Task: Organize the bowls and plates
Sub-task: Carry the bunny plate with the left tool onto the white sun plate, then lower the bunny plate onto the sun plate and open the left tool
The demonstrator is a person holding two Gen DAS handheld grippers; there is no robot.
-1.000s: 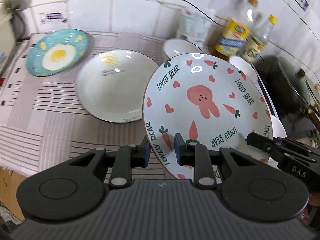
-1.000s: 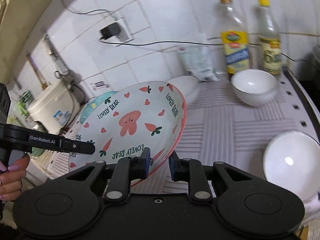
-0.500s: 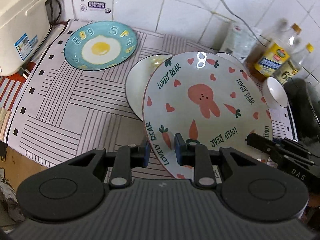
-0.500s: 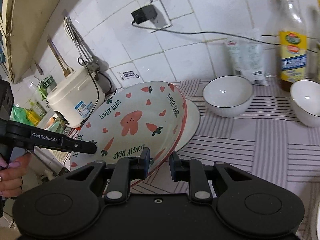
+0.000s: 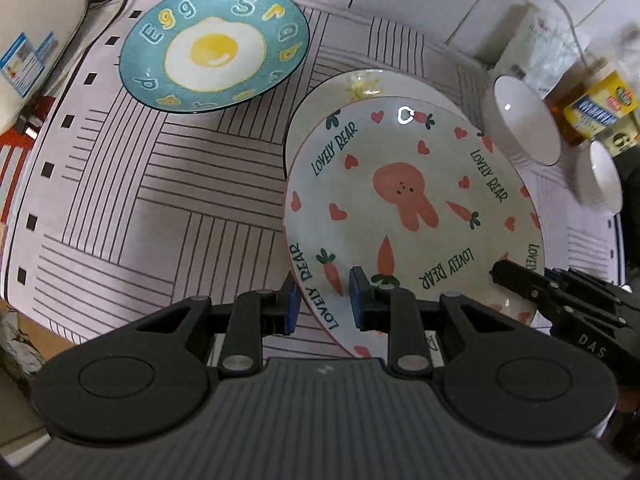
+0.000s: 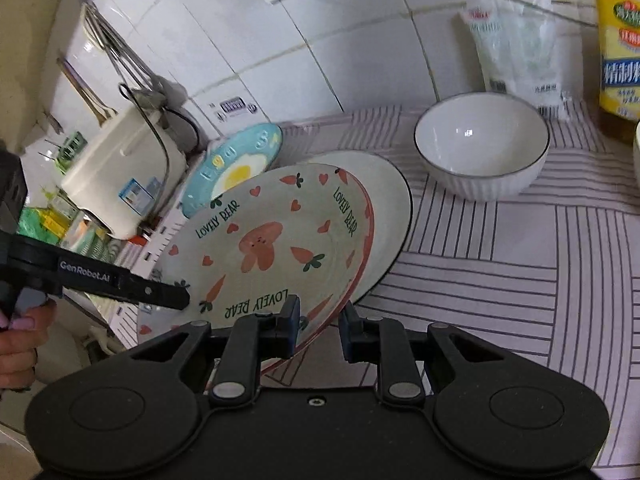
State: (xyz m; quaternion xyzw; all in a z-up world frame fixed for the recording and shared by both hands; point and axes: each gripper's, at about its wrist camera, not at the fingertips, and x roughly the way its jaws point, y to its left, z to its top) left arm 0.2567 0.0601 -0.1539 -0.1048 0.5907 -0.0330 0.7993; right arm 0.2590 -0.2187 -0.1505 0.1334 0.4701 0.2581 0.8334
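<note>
Pink-rimmed rabbit plate clamped in both grippers.

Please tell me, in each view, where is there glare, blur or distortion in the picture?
Left wrist view: a ring-shaped glare sits on the rabbit plate near its far rim, and the bottles at the right edge are smeared. Right wrist view: the white bowl shows small highlights, the wall tiles curve from the fisheye lens.
</note>
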